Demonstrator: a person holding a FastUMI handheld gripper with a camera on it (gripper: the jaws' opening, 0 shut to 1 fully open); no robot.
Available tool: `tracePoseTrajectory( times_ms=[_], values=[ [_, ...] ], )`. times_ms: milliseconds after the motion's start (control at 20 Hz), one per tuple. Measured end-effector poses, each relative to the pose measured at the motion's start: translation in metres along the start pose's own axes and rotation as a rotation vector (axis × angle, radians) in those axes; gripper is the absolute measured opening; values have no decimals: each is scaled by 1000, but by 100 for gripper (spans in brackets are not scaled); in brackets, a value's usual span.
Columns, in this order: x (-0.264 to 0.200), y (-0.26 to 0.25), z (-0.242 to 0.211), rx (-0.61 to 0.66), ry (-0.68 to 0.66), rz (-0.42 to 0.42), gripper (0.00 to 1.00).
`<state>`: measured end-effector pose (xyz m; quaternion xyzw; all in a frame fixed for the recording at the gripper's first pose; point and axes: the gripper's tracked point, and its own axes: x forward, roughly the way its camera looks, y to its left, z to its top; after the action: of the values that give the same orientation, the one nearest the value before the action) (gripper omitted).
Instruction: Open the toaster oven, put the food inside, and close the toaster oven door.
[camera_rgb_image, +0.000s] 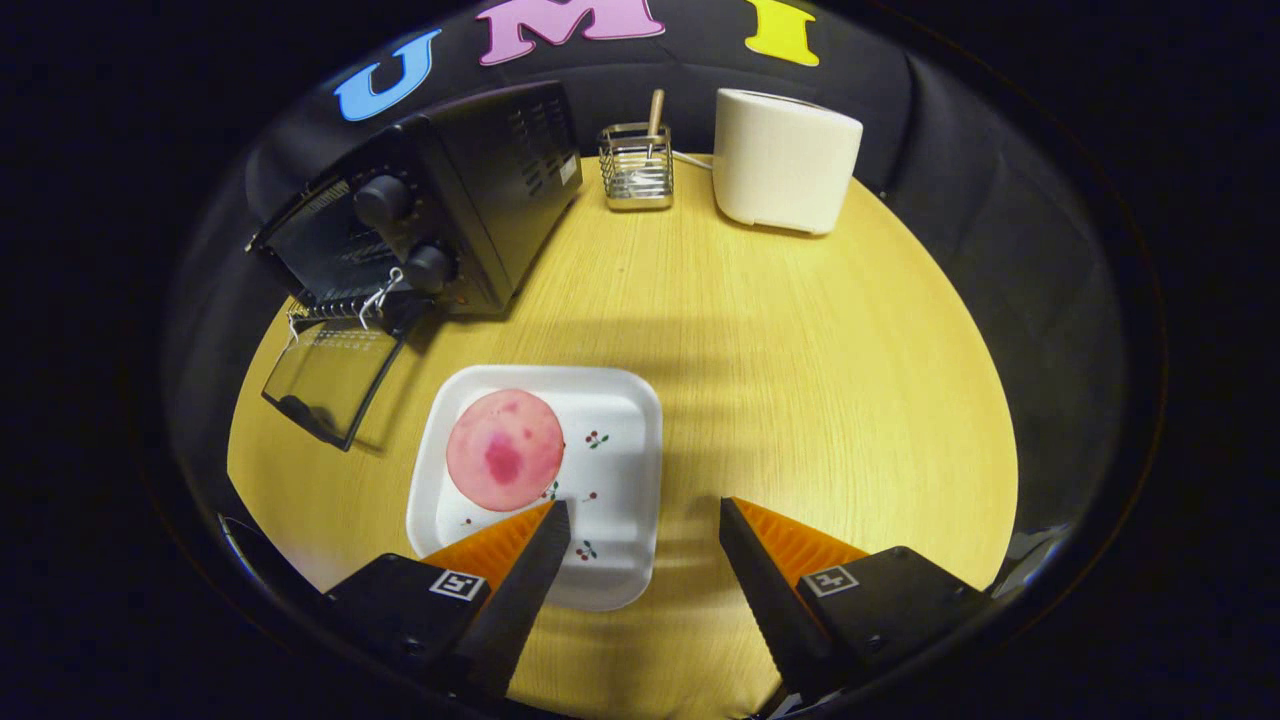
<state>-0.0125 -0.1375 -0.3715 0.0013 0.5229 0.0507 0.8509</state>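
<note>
Food (504, 450) on plate (620, 560), mid-table (800, 400); toaster oven (440, 200) behind-left, door (335, 380) down; rack (637, 165), toaster (785, 160) at back.

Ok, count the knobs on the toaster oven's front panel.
2. One knob sits higher on the toaster oven control panel, the other knob lower, beside the clip above the open door. The tilted panel could hide more. The gripper hangs open above the plate.

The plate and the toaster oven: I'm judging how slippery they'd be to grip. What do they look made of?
The plate looks like glazed ceramic or melamine: white, smooth, soft sheen, small printed cherries. The toaster oven seems black painted sheet metal with vent slots; its lowered door looks like glass. The open gripper hangs above the plate.
</note>
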Motion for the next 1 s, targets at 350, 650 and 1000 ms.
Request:
tracePoseTrajectory(
  times_ms=[350, 650, 1000],
  values=[
    [8, -4, 0, 45, 52, 15, 48],
    [6, -2, 2, 139, 107, 88, 11],
    [7, 3, -6, 256, 154, 253, 5]
  ],
)
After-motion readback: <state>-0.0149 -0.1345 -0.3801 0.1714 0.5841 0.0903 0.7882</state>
